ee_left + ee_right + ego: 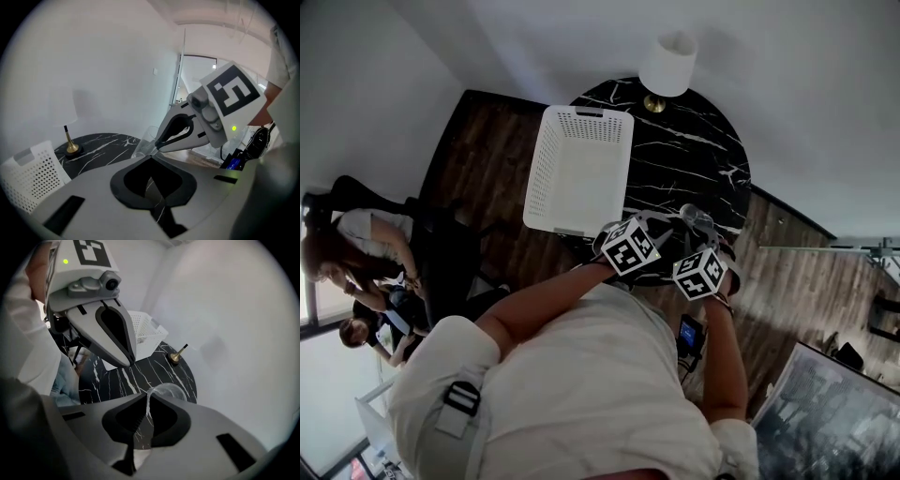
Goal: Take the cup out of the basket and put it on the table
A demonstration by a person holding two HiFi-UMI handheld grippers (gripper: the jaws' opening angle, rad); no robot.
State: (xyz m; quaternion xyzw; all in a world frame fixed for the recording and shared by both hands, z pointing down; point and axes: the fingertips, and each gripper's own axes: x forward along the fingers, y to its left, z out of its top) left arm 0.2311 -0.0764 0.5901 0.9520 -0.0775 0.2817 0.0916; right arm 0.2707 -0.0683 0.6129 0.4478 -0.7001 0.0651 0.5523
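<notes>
Jaws of our right gripper [144, 399] pinch the clear cup's [166, 391] rim mid-frame above the table [112, 380]. Our left gripper [151, 160] is closed and empty. That thin rim grip may slip, dropping the cup.

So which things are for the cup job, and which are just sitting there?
For the job: glass cup, gripped by the right tongs; white basket; black marble table.
Just there: lamp; left tongs, shut and empty; people seated nearby.

Cup [166, 391] rim in right tool [146, 404]
</notes>
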